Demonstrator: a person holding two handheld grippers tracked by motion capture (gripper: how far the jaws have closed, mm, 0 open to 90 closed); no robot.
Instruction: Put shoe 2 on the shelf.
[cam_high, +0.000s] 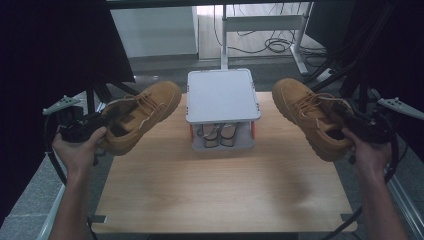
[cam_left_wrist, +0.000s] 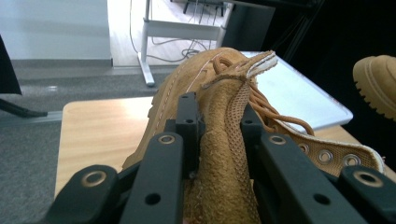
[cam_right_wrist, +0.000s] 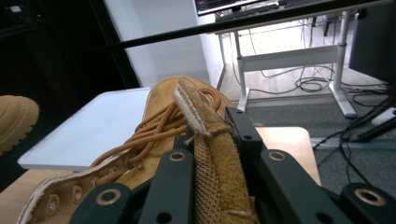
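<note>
Your left tool is clamped on the collar of the left tan boot and your right tool on the right tan boot, both held above the counter. Neither boot is yet on the white shoe rack between them, so placing both seems to remain.

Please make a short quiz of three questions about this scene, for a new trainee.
1. True or false: both boots rest on the table.
2. Which part of the left boot does the left gripper clamp? A) toe B) tongue C) sole
3. What stands at the table's far middle?

Key:
1. False: the left boot and the right boot are held in the air.
2. B. The right gripper clamps its boot's tongue too.
3. A small white rack with a pair of shoes on its lower shelf.
</note>
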